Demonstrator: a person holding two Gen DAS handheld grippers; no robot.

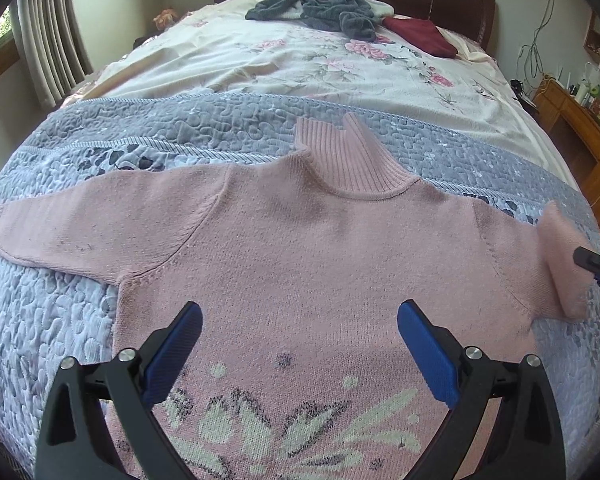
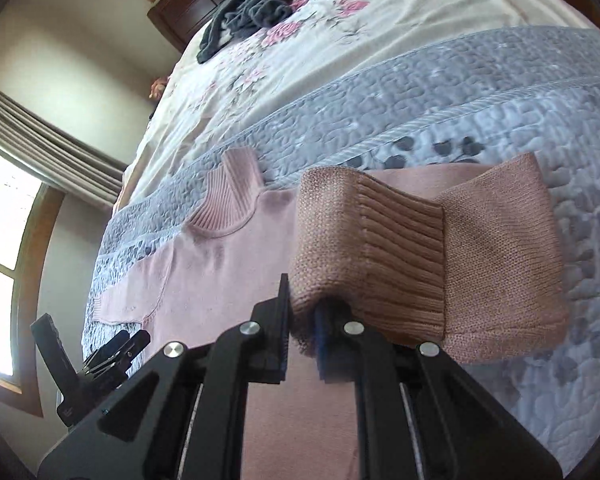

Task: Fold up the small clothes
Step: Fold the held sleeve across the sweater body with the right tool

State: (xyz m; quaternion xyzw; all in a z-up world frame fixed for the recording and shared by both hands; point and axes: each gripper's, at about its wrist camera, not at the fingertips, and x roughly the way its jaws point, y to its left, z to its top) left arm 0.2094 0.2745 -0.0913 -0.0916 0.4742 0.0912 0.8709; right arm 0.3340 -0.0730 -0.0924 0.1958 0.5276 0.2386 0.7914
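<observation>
Pinching the pink sweater (image 1: pixel 300 248) sleeve (image 2: pixel 440 256) in the right claw (image 2: pixel 302 320), left claw (image 1: pixel 300 344) spread wide above its front, grey clothes (image 1: pixel 320 6) and red cloth (image 1: pixel 420 34) well beyond on the bed (image 1: pixel 260 76).

Nothing readable anywhere, honestly. No labels, brand names, numbers or signs showed up in either view; the small stuff on the far side shelf was way too blurry.
</observation>
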